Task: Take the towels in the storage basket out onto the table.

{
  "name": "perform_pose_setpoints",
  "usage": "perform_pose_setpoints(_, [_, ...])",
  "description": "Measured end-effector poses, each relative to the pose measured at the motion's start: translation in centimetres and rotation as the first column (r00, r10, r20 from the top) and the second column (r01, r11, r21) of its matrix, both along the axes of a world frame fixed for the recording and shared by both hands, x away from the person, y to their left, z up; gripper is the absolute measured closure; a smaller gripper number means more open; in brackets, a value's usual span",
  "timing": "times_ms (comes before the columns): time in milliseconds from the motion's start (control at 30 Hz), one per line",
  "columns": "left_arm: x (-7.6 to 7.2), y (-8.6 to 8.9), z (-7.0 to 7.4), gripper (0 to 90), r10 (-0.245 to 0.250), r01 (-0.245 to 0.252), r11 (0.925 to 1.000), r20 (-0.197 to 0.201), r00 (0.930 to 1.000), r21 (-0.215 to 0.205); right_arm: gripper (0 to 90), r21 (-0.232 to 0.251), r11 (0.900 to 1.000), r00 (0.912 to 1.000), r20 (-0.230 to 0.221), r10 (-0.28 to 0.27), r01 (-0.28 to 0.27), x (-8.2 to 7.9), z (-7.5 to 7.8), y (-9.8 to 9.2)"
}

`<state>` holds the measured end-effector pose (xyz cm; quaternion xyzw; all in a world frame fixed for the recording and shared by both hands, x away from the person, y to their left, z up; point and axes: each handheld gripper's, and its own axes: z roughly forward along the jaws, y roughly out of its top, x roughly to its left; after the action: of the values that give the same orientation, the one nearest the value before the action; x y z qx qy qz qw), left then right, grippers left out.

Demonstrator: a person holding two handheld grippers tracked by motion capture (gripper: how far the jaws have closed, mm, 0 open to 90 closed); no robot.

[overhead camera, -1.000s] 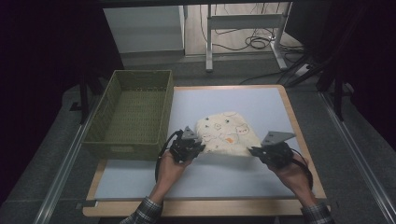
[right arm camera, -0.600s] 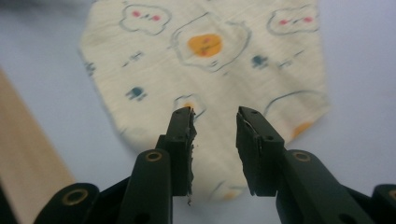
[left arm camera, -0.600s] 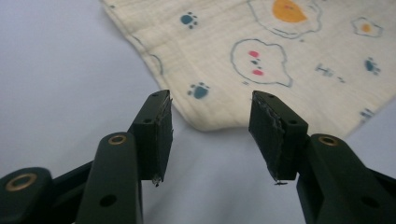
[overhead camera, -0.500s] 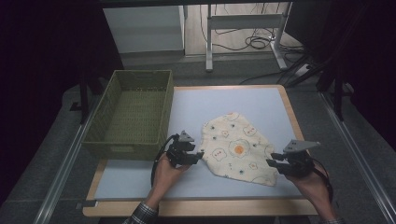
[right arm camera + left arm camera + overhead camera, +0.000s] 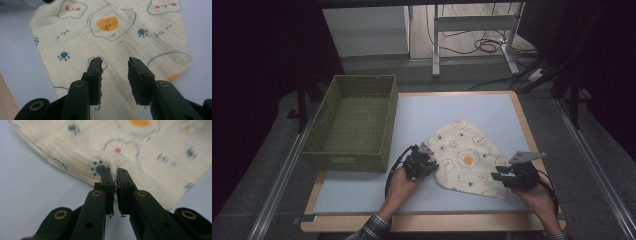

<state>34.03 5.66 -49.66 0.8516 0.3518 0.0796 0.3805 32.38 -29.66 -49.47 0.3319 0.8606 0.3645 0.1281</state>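
A cream cloth (image 5: 467, 160) printed with fried eggs and paw marks lies spread flat on the pale blue mat. My left gripper (image 5: 428, 162) is at its left edge. In the left gripper view its jaws (image 5: 115, 173) have just been closing and now pinch a raised fold of the cloth (image 5: 150, 150). My right gripper (image 5: 498, 176) hangs over the cloth's near right corner. Its jaws (image 5: 115, 62) have just been opening and stand apart above the cloth (image 5: 112, 42), with nothing between them.
A green woven basket (image 5: 347, 161) stands at the left of the table, close to my left hand. The blue mat (image 5: 462, 107) stretches beyond the cloth to the table's wooden border (image 5: 522, 115). Table legs and cables are on the floor behind.
The cloth, bunched between both grippers a second ago, now lies spread out toward the near right. My right hand has moved right and down with it. The left hand has stayed put.
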Motion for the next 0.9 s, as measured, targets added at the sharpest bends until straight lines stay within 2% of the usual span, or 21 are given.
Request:
perform_pose_setpoints(33, [0.0, 0.0, 0.0, 84.1, 0.0, 0.0, 1.0, 0.0, 1.0, 0.0, 63.4, 0.0, 1.0, 1.0, 0.0, 0.0, 0.0, 0.0, 0.0, 0.0])
perform_pose_setpoints(100, [-0.7, 0.8, 2.2, 82.6, 0.004, -0.004, 1.0, 0.038, 0.9993, -0.009, 63.4, -0.001, 1.0, 1.0, 0.0, -0.005, 0.005, 0.0, 0.0, -0.3])
perform_pose_setpoints(133, [-0.9, 1.1, 3.1, 66.7, 0.005, -0.004, 1.0, 0.043, 0.9991, -0.008, 63.4, 0.005, 1.0, 0.9999, 0.0, -0.012, 0.012, 0.0, 0.0, -0.5])
perform_pose_setpoints(167, [-1.1, 1.3, 3.6, 66.7, 0.015, -0.015, 0.9999, 0.048, 0.9987, 0.001, 63.4, 0.005, 1.0, 0.9999, 0.0, -0.012, 0.012, 0.0, 0.0, -0.5])
perform_pose_setpoints(200, [-1.2, 1.5, 3.9, 62.6, 0.02, -0.021, 0.9996, 0.058, 0.9981, 0.018, 63.3, 0.011, 1.0, 0.9999, 0.001, -0.012, 0.012, 0.0, 0.0, -0.6])
perform_pose_setpoints(267, [-0.8, 1.7, 3.5, 59.9, 0.033, -0.035, 0.9983, 0.05, 0.9982, 0.045, 62.9, 0.018, 1.0, 0.9998, 0.002, -0.02, 0.02, 0.2, 0.0, -0.7])
perform_pose_setpoints(333, [-0.2, 1.8, 2.8, 56.5, 0.047, -0.048, 0.9975, 0.029, 0.9985, 0.052, 62.4, 0.019, 1.0, 0.9997, 0.007, -0.024, 0.024, 0.3, 0.0, -0.8])
perform_pose_setpoints(367, [0.5, 1.8, 1.9, 53.7, 0.061, -0.061, 0.997, 0.013, 0.9981, 0.048, 61.9, 0.013, 0.999, 0.9995, 0.01, -0.03, 0.03, 0.5, 0.1, -0.8])
perform_pose_setpoints(500, [1.7, 1.5, 1.0, 49.0, 0.078, -0.078, 0.9956, 0.006, 0.997, 0.052, 61.8, 0.003, 0.999, 0.9988, 0.019, -0.045, 0.045, 0.8, 0.2, -1.1])
perform_pose_setpoints(667, [4.3, 0.7, 0.4, 48.5, 0.106, -0.108, 0.9919, 0.044, 0.9934, 0.066, 62.8, 0.013, 0.996, 0.9949, 0.042, -0.092, 0.091, 2.4, 0.9, -1.8])
perform_pose_setpoints(733, [5.6, 0.5, 0.2, 48.5, 0.117, -0.12, 0.9911, 0.044, 0.9921, 0.058, 65.5, 0.016, 0.994, 0.9931, 0.049, -0.107, 0.106, 3.3, 1.0, -1.9])
perform_pose_setpoints(900, [8.8, -0.4, -0.3, 48.6, 0.138, -0.144, 0.9866, 0.071, 0.9878, 0.077, 69.5, 0.011, 0.991, 0.9903, 0.048, -0.13, 0.13, 6.2, 0.9, -1.3])
